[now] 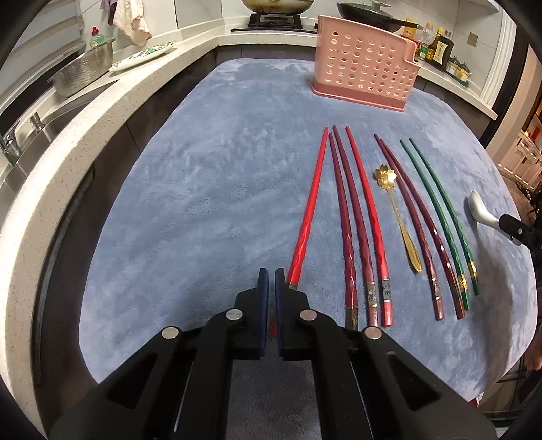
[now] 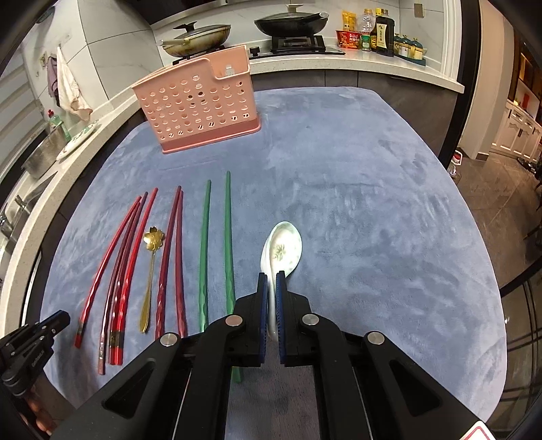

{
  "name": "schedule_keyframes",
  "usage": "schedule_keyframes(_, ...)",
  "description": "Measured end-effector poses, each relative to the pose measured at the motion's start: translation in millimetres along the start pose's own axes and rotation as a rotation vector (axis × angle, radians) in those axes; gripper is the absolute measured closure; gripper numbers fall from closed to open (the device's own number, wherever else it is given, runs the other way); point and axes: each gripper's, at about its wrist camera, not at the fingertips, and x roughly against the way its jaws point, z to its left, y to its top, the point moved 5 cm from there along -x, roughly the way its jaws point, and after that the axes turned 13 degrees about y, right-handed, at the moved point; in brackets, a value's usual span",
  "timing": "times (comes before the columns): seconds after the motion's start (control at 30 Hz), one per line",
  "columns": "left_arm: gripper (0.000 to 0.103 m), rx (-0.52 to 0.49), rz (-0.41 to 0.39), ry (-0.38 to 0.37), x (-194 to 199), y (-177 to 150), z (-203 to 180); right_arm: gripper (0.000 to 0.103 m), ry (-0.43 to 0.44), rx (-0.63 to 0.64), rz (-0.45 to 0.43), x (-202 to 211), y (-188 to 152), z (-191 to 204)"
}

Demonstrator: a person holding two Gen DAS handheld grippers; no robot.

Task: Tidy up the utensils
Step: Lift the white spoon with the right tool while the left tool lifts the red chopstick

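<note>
A counter covered in a blue-grey plush cloth (image 1: 203, 189) holds a row of utensils. The right hand-held gripper (image 2: 271, 281) pinches the handle of a white ceramic spoon (image 2: 283, 247) between its blue pads; the spoon's bowl juts forward just past the fingertips, face up and low over the cloth. In the left wrist view the same spoon (image 1: 479, 210) shows at the far right, with the tip of the right hand-held gripper (image 1: 518, 230) on its handle.

The left hand-held gripper (image 1: 271, 276) hovers with its pads nearly pressed together, only a thin slit between them, and nothing held. Just to its right lies the handle end of a bright red chopstick (image 1: 310, 210), running forward. Further right lie three more red and maroon chopsticks (image 1: 355, 220), then a gold spoon with a flower-shaped bowl (image 1: 399, 216), then a maroon chopstick pair (image 1: 416, 220), then a green chopstick pair (image 1: 440, 210), the last of which lies just left of the right hand-held gripper.

Ahead of both, at the far side of the cloth, a pink perforated utensil holder (image 1: 366, 71) stands upright. Through its holes I cannot tell what it contains.

Beyond it are a stove with pans (image 2: 291, 22), sauce bottles (image 2: 381, 32), and, far left of the left hand-held gripper, a sink with a steel colander (image 1: 84, 71).
</note>
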Motion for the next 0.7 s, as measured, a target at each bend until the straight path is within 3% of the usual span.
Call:
schedule_keyframes(0.23,0.096,0.007,0.029,-0.029,-2.6,-10.6,-2.3,0.098,0.003,-0.01,0.0,8.4,-10.4,-2.4)
schedule_keyframes(0.33,0.073,0.021,0.046,-0.026,-6.9,-16.5,-0.7,0.098,0.01,-0.016,-0.003,12.4,-13.7,-1.4)
schedule_keyframes(0.37,0.072,0.027,0.047,-0.027,-8.2,-18.3,0.4,0.098,0.011,-0.016,-0.003,13.1,-14.6,-0.7)
schedule_keyframes(0.63,0.072,0.03,0.054,-0.043,-19.4,-21.9,-0.5,0.098,0.021,-0.012,0.003,14.5,-20.9,5.4)
schedule_keyframes(0.7,0.079,0.027,0.044,-0.044,-20.3,-20.6,-1.2,0.098,0.022,-0.013,0.004,14.8,-21.3,5.9)
